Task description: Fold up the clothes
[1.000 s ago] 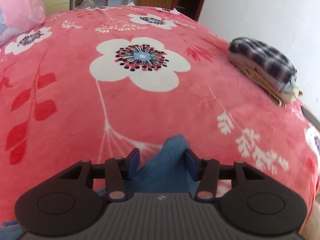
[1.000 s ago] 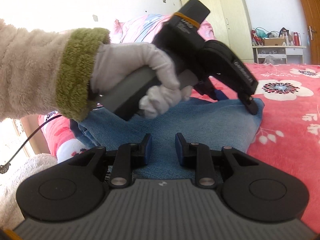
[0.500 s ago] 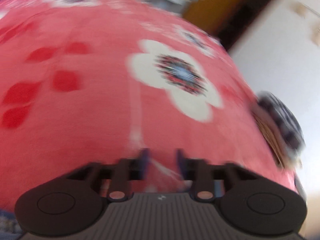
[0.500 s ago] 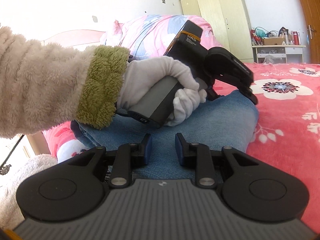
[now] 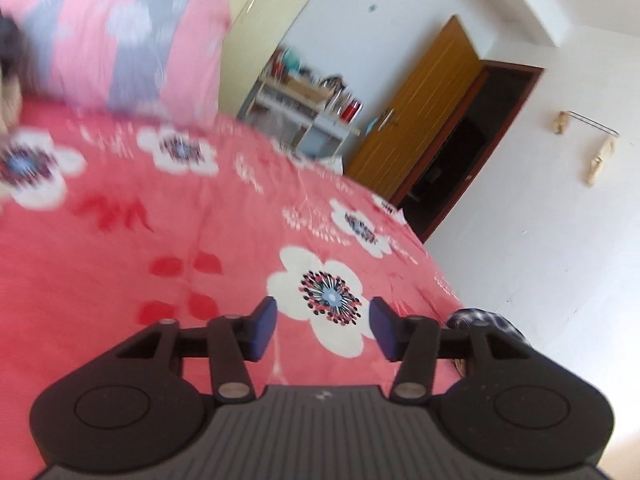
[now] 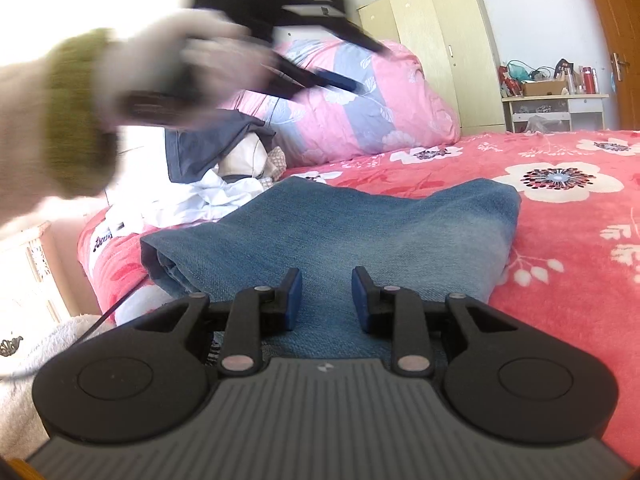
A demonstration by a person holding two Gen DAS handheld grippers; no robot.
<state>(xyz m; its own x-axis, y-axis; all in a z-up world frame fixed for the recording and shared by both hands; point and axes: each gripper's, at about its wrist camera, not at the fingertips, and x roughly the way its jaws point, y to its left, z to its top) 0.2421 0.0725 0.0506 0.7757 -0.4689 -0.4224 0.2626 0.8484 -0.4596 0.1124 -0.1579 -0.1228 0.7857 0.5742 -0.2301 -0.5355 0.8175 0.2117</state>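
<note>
Folded blue jeans (image 6: 380, 224) lie on the red flowered bedspread (image 6: 560, 260). My right gripper (image 6: 327, 292) sits low over their near end; its jaws are opening a little and the pads do not press on the denim showing between them. My left gripper (image 5: 322, 320) is in the air above the bed, jaws opening, nothing between them. In the right wrist view the left gripper (image 6: 366, 66) is a blur at upper left, held by a gloved hand (image 6: 180, 60) with a fleecy sleeve.
A folded plaid garment (image 5: 488, 324) lies at the bed's right edge by the white wall. Loose clothes (image 6: 216, 168) are heaped beside a pink quilt (image 6: 360, 100) at the head end. Beyond the bed stand a wardrobe (image 6: 440, 52), a cluttered desk (image 6: 552, 104) and a wooden door (image 5: 420, 120).
My left gripper let go of the jeans' far corner, closed briefly, then lifted up and away while rolling, and now stands open. The right gripper stayed in place and widened slightly.
</note>
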